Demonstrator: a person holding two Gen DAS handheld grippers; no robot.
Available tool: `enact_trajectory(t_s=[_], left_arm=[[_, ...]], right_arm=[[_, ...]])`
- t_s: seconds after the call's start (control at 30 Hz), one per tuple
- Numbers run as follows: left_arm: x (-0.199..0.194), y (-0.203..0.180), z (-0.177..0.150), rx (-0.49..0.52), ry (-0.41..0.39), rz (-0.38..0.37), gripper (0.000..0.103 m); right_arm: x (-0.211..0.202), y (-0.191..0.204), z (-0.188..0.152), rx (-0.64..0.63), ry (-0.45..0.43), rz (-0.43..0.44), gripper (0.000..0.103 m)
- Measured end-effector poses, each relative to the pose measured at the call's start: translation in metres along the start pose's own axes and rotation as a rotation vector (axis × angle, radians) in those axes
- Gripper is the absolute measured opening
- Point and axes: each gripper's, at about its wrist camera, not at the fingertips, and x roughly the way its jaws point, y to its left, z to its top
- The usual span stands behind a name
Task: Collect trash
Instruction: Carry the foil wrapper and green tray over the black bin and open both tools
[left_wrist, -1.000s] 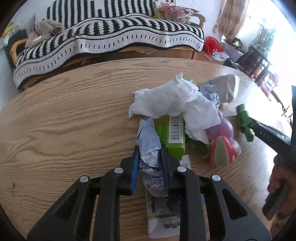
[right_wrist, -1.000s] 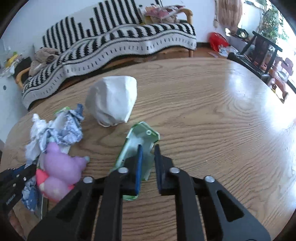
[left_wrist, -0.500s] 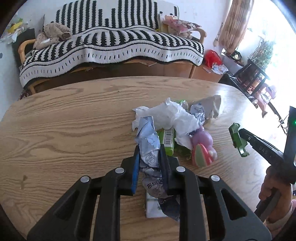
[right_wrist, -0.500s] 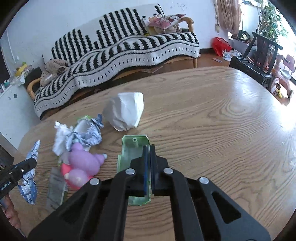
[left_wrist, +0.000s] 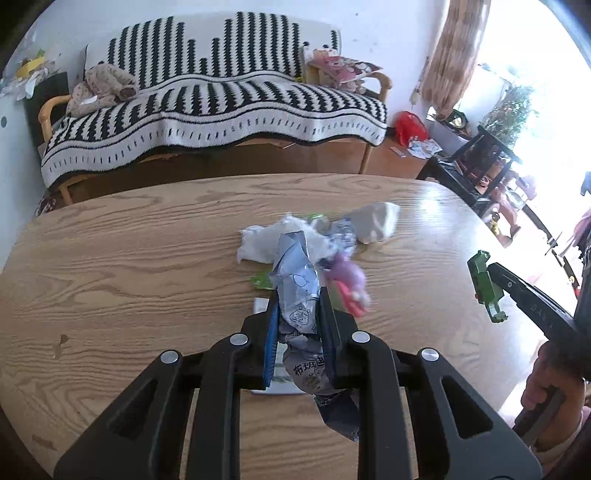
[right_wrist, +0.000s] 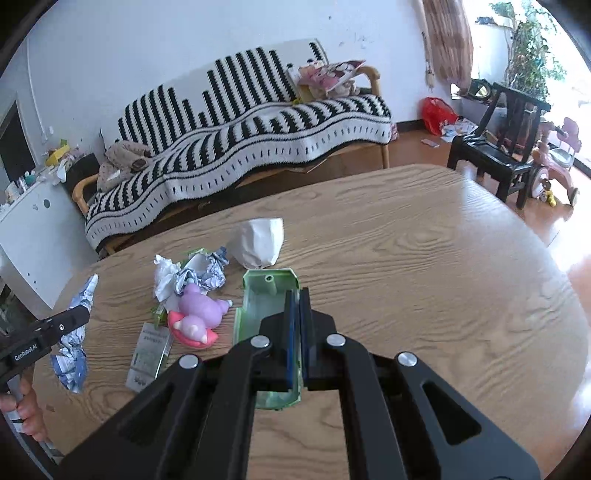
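Observation:
My left gripper (left_wrist: 297, 295) is shut on a crumpled blue-and-white wrapper (left_wrist: 295, 273) and holds it above the wooden table (left_wrist: 129, 277). The right wrist view shows that wrapper (right_wrist: 70, 354) hanging from the left gripper (right_wrist: 79, 315) at the left edge. My right gripper (right_wrist: 299, 295) is shut on the rim of a green plastic shell (right_wrist: 266, 295), lifted off the table. The left wrist view shows the shell (left_wrist: 484, 288) at the right gripper's (left_wrist: 491, 271) tip. Below lie white crumpled paper (left_wrist: 266, 243), a green packet (left_wrist: 262, 280) and a printed leaflet (right_wrist: 147, 354).
A purple-and-pink toy (right_wrist: 199, 314) and a white paper lump (right_wrist: 260, 240) sit in the pile. Behind the table stands a sofa with a striped blanket (right_wrist: 240, 147). A black chair (right_wrist: 495, 155) is at the right. A hand (left_wrist: 546, 380) grips the right handle.
Both grippers have risen away from the table with their pieces. The right jaws closed onto the green shell and lifted it. The pile now looks smaller and farther below.

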Motion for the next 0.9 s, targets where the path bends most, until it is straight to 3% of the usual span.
enact_trajectory(t_s=[0.2,0.43,0.7,0.9], left_arm=[[-0.036,-0.040,-0.004,0.049,-0.051,-0.041,0.019],[-0.068,-0.109,-0.027,0.126,-0.065,-0.146,0.019],[-0.065,-0.195,-0.103,0.224,0.063,-0.292,0.020],[-0.043,-0.242,-0.166,0.270,0.208,-0.354,0.020]], right_arm=[[-0.059,-0.023,-0.003,0.003,-0.057,-0.016,0.003],[-0.123,-0.056,-0.024,0.002,-0.091,-0.067,0.003],[-0.174,-0.118,-0.077,0.087,-0.070,-0.163,0.003],[-0.181,-0.144,-0.141,0.148,0.020,-0.179,0.003]])
